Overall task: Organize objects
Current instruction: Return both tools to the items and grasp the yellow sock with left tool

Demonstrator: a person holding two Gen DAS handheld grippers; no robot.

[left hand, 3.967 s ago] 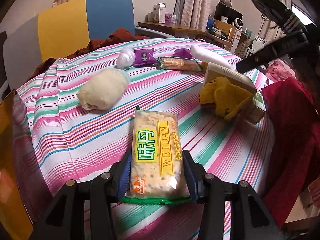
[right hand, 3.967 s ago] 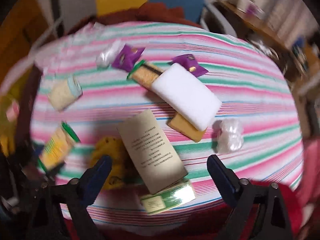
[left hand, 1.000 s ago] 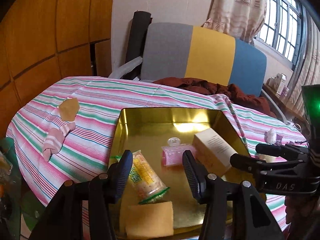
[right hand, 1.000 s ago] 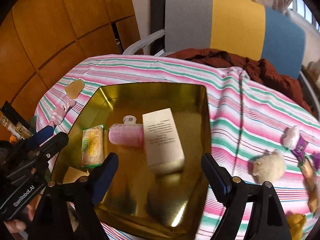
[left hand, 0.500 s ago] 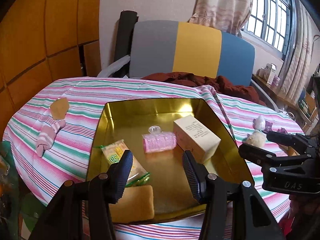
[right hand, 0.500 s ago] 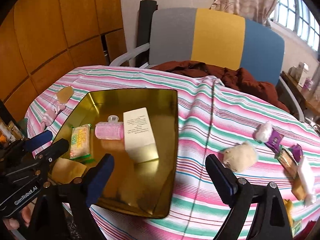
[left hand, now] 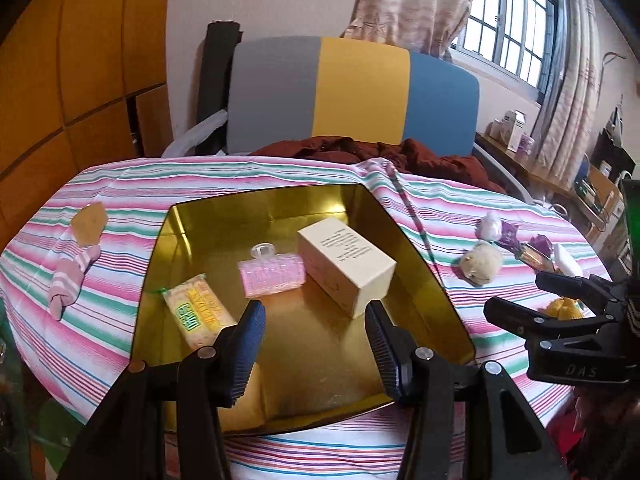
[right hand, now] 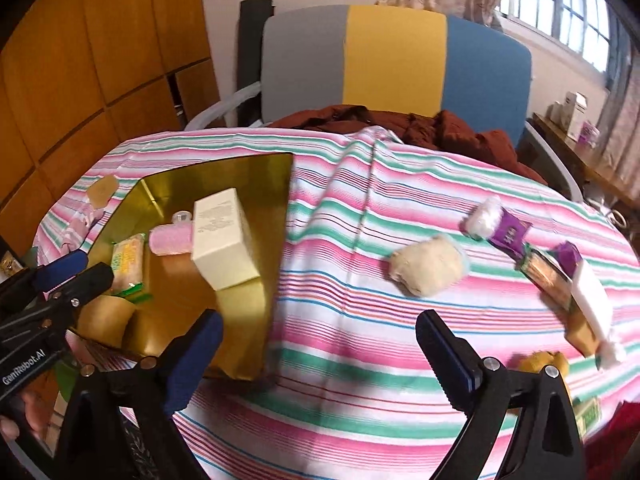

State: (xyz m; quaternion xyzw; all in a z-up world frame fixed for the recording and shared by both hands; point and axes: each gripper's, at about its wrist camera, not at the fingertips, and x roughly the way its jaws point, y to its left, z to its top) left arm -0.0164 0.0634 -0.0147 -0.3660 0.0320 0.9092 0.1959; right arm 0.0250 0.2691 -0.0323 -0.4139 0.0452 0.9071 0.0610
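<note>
A gold tray (left hand: 260, 208) holds a yellow cracker packet (left hand: 198, 312), a pink hair roller (left hand: 270, 276), a cream box (left hand: 344, 264) and a tan sponge (left hand: 248, 400). My left gripper (left hand: 314, 320) hangs open over the tray's near part, holding nothing. My right gripper (right hand: 318, 332) is open and empty over the striped cloth, just right of the tray (right hand: 224, 172). Loose on the cloth to the right lie a cream plush roll (right hand: 428, 268), a white cotton ball (right hand: 484, 216), a purple packet (right hand: 512, 232), a cracker bar (right hand: 548, 276) and a white tube (right hand: 592, 300).
A pink striped sock (left hand: 68, 276) and a tan scrap (left hand: 89, 220) lie left of the tray. A grey, yellow and blue chair (left hand: 352, 92) with a maroon garment (left hand: 380, 156) stands behind the round table. A yellow lump (right hand: 544, 364) sits near the front right edge.
The cracker packet my left gripper held 4 s ago now lies in the tray, as does the cream box. Over the last second my right gripper has swung right, off the tray.
</note>
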